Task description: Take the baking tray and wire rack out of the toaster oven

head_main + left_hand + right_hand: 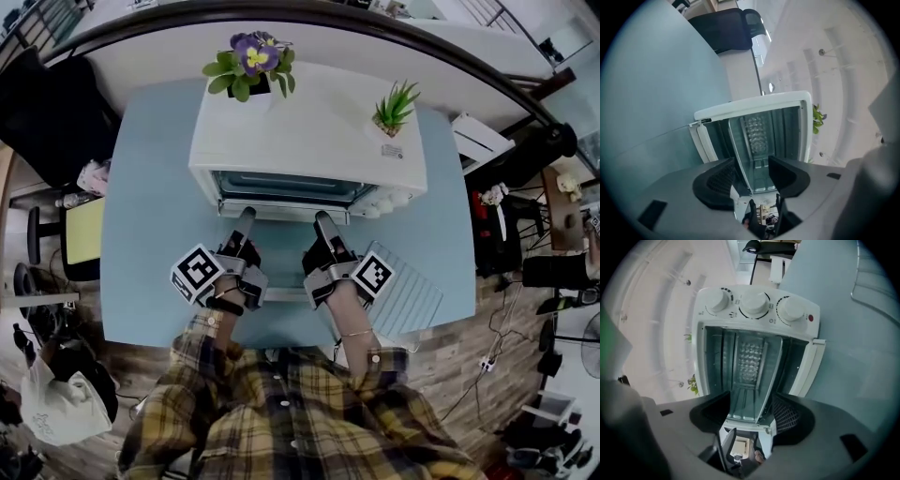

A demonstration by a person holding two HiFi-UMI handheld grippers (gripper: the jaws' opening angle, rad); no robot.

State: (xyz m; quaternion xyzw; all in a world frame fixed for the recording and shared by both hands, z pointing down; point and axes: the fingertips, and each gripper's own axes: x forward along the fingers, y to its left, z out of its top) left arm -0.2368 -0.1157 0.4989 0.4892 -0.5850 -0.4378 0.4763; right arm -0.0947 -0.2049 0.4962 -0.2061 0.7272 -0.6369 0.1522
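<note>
Both grippers are open. The left gripper point(750, 176) and the right gripper point(750, 411) each show their jaws apart, with no pad pressing on anything. Straight ahead of both sits the toaster oven point(309, 131) on the desk point(150, 234), its door point(806, 366) dropped open.

The baking tray point(752, 390) is inside the oven. Its front lip reaches out toward you and shows in the gap of each gripper, one jaw to either face of the sheet, apparently not touching it.

Treat the tray as thin, stiff, smooth metal. I judge it light but slick, and likely to tip if you take it by one corner alone. Take the front lip with both grippers set well apart, let the pads bite fully over the raised edge, and keep it level as you draw it out.

A pale slatted piece lies on the desk just outward of your right gripper. It looks like the wire rack point(408, 300), already out of the oven, though I cannot be sure.
</note>
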